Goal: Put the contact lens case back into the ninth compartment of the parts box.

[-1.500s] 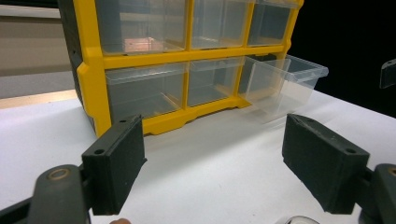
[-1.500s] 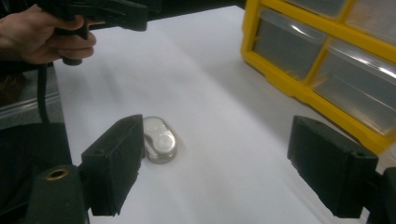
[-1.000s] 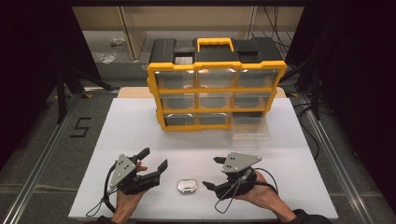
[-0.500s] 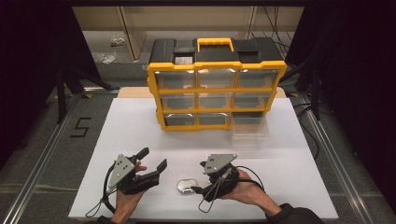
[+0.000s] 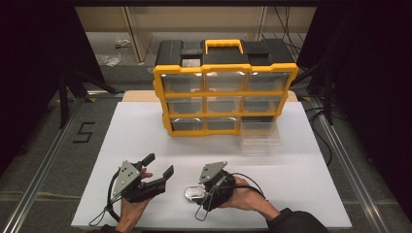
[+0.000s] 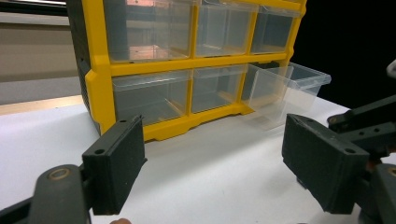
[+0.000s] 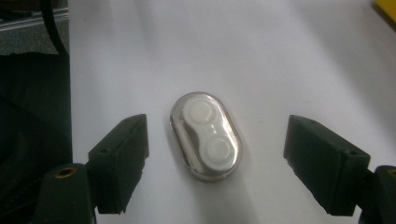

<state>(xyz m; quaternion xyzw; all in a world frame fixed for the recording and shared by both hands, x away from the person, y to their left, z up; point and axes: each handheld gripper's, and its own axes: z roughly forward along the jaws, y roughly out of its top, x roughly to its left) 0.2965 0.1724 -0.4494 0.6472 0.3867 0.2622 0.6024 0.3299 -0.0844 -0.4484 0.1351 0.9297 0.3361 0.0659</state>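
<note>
A small oval case (image 7: 206, 135), clear with two round white parts inside, lies flat on the white desk (image 5: 301, 189) near the front edge. The right tool (image 7: 215, 163) is right over it. Its two black jaws stand wide, one on each side of the case, and they have just been closing in a little. They do not touch the case; there is bare desk between each jaw and the case. From above, the right tool (image 5: 200, 193) sits at the case (image 5: 193, 194), with a hand behind it.

The left tool (image 5: 156, 167) rests on the desk a little way to the left of the case. Its jaws are wide apart too, with nothing between them.

Farther back on the desk stands a yellow box of clear drawers (image 5: 224, 92) with a black top and a yellow handle. One clear drawer (image 5: 260, 137) is out and sits on the desk just beside the box, at its lower right corner.
</note>
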